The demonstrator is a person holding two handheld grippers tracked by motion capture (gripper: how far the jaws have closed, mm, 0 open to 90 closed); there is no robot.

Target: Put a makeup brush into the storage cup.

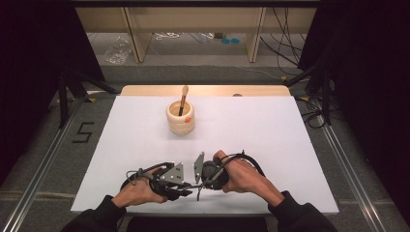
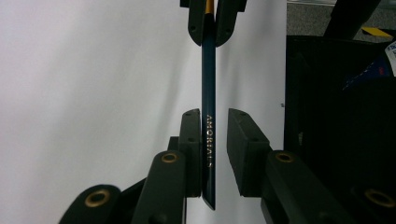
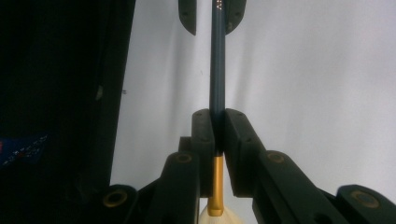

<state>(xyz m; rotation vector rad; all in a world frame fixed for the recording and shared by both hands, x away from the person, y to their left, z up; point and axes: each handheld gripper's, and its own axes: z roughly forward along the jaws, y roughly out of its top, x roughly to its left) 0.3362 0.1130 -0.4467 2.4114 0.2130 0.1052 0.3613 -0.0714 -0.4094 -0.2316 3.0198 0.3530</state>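
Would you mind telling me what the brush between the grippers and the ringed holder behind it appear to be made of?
Brush: dark blue handle, smooth and glossy with gilt lettering, probably lacquered wood or plastic; the gold ferrule has a metallic sheen; pale bristles below it. Holder: pale matte stacked rings, likely unfinished wood.
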